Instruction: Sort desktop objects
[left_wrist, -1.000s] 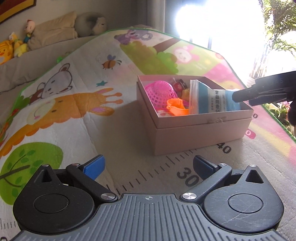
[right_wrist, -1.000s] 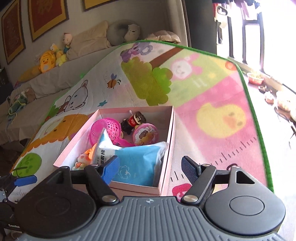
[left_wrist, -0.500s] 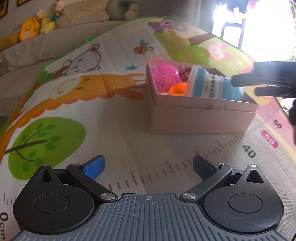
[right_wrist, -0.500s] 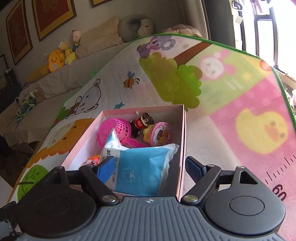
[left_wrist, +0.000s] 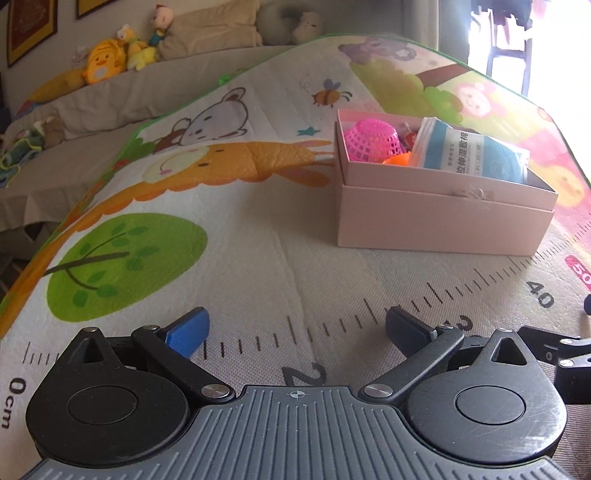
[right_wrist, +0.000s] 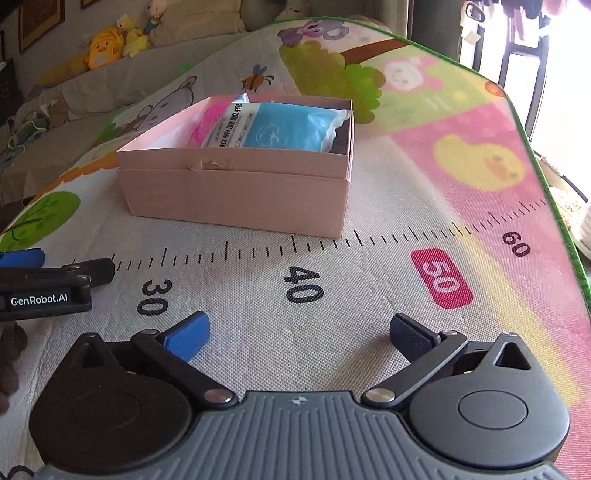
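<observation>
Both the left gripper (left_wrist: 297, 332) and right gripper (right_wrist: 299, 334) are spread wide, grasping nothing, short of the box (right_wrist: 236, 188). The blue packet (right_wrist: 273, 127) hides most toys inside the box.

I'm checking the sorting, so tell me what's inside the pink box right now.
Inside the pink box are a blue-and-white packet, an upturned pink mesh basket and an orange piece. The packet and the box walls hide whatever else lies underneath.
</observation>
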